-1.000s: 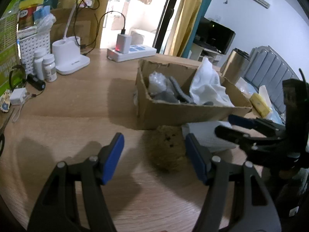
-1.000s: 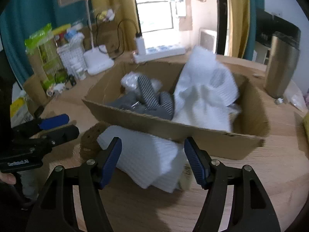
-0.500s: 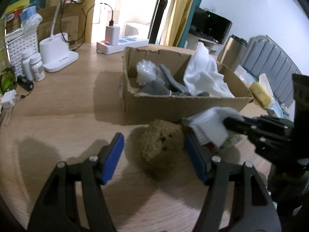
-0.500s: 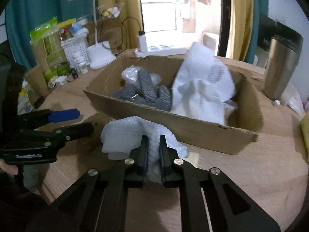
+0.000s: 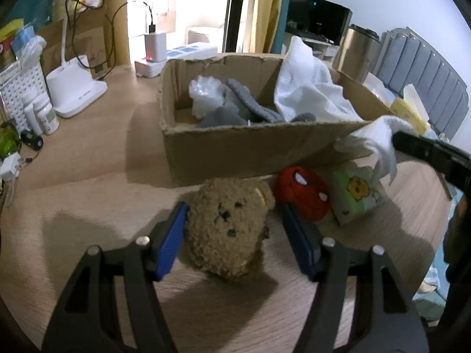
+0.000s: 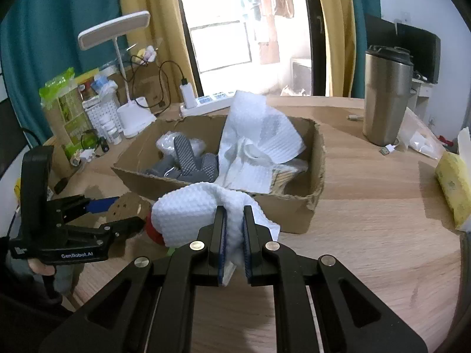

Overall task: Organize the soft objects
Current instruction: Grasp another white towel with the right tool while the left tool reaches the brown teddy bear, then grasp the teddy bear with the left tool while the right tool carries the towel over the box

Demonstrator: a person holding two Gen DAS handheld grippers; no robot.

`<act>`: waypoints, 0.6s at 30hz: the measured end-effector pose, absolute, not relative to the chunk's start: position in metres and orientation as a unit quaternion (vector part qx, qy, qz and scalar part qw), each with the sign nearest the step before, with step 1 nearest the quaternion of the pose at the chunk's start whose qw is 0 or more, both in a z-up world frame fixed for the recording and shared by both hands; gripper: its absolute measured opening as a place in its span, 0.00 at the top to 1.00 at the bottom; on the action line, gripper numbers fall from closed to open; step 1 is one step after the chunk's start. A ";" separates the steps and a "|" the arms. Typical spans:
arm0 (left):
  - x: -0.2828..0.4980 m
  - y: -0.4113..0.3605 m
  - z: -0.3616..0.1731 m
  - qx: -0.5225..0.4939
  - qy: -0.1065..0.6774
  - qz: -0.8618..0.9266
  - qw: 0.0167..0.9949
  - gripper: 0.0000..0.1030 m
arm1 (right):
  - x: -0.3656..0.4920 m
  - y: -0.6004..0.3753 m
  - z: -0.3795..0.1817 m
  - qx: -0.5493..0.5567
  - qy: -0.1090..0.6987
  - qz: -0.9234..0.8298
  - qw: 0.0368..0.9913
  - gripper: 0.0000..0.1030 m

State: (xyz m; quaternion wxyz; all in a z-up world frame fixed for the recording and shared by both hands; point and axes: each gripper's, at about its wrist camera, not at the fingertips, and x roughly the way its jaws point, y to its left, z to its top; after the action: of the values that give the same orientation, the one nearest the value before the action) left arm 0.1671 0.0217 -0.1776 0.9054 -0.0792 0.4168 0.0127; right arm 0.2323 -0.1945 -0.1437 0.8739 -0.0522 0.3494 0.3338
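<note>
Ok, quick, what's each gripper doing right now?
Left gripper: jaws closing around the brown teddy bear, not yet clamped.
Right gripper: shut on the white cloth.

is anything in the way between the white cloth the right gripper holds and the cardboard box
Nothing visible. The white cloth, pinched in the right hand-held gripper, hangs just before the cardboard box; only the box's near wall lies between, and its top is open.

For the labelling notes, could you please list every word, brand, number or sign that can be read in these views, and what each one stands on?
"GenRobot.AI": white lettering on the black body of the left hand-held gripper, right wrist view.
Lamp base: a small grey mark, too blurred to read.
Green snack bag: print too small to read.
Tissue pack: a yellow cartoon picture, no legible words.
Pill bottles: labels unreadable.
</note>
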 end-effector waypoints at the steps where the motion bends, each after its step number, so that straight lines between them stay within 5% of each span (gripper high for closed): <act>1: 0.167 0.021 -0.178 -0.076 0.416 0.014 0.906 0.48 | 0.233 -0.196 -0.142 -0.052 0.347 0.333 0.875 0.89; 5: 0.169 0.020 -0.179 -0.065 0.428 0.022 0.901 0.58 | 0.234 -0.202 -0.137 -0.048 0.337 0.335 0.878 0.89; 18: 0.160 0.012 -0.157 -0.073 0.404 -0.013 0.912 0.58 | 0.233 -0.210 -0.114 -0.054 0.306 0.327 0.892 0.89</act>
State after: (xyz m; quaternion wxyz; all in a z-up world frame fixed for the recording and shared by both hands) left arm 0.1601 0.0117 -0.1571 0.9116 -0.0729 0.4043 -0.0129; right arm 0.2332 -0.2099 -0.1138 0.8925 -0.0543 0.3062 0.3268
